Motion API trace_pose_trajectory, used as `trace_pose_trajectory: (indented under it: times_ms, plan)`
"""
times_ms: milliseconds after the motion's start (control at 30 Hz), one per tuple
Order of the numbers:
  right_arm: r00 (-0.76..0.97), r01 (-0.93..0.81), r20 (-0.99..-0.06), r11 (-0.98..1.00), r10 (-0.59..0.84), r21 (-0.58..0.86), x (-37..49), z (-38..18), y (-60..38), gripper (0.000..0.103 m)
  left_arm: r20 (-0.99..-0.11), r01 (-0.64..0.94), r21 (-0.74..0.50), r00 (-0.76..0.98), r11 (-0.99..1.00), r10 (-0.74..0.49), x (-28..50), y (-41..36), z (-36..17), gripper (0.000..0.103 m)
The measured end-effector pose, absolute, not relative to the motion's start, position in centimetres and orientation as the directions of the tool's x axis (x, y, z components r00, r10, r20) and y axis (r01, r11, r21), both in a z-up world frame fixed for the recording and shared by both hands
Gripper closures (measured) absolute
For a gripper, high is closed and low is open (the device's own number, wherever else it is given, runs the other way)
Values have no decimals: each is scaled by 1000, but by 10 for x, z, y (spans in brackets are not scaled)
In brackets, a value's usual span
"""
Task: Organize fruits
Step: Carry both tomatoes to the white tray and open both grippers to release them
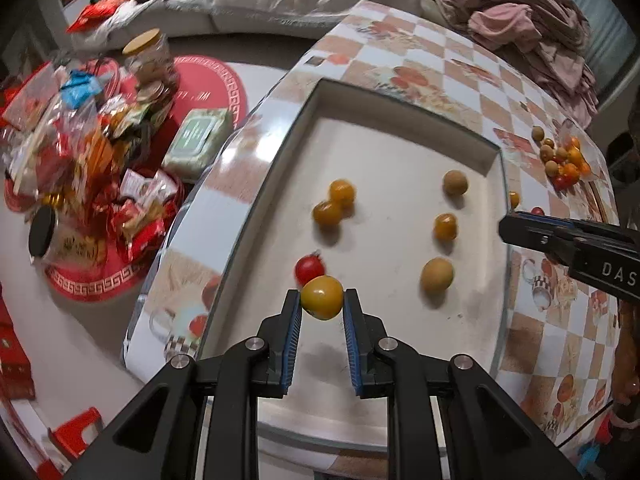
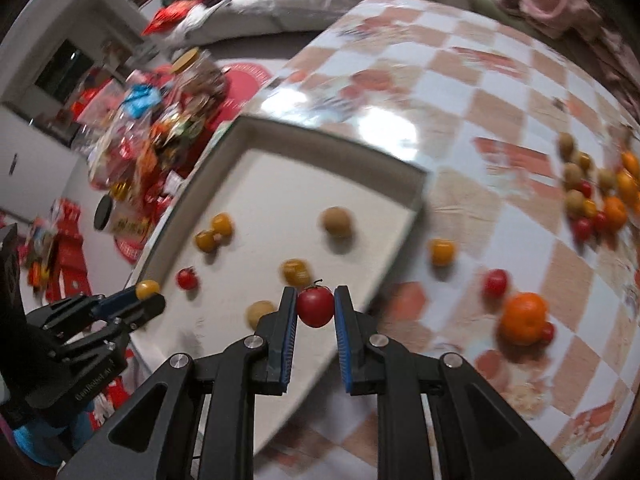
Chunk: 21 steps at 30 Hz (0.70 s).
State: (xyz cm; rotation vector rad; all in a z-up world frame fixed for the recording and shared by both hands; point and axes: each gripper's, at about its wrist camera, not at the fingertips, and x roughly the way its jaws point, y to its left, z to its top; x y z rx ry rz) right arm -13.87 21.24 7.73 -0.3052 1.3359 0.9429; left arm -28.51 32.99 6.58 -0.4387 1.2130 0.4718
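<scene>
A white rectangular tray (image 1: 400, 140) lies on a checked tablecloth and holds several small fruits: yellow tomatoes, brown round fruits and a red tomato (image 1: 309, 269). My left gripper (image 1: 322, 304) is shut on a yellow tomato (image 1: 322, 297), held just above the tray's near left part. My right gripper (image 2: 315, 307) is shut on a red tomato (image 2: 315, 306) above the tray's (image 2: 280, 168) near right edge. The left gripper (image 2: 146, 296) with its yellow tomato shows at the left of the right wrist view. The right gripper's side (image 1: 568, 236) shows in the left wrist view.
A pile of loose fruit (image 2: 600, 196) lies on the cloth at the far right, with an orange (image 2: 523, 318), a red tomato (image 2: 496, 282) and a yellow tomato (image 2: 441, 251) nearer the tray. Snack packets and a jar (image 1: 150, 64) crowd a low table at left. Pink laundry (image 1: 520, 20) lies behind.
</scene>
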Motion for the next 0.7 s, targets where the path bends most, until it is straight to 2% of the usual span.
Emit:
trace_pose_trajectory:
  times_ms: [367, 700]
  plan:
    - [-95, -784, -926, 547, 365, 295, -139, 58, 272, 83, -957, -550, -105, 283, 828, 67, -279, 320, 45, 81]
    - [-72, -833, -953, 507, 294, 219, -135, 34, 312, 83, -972, -570, -74, 225, 819, 68, -281, 314, 27, 81]
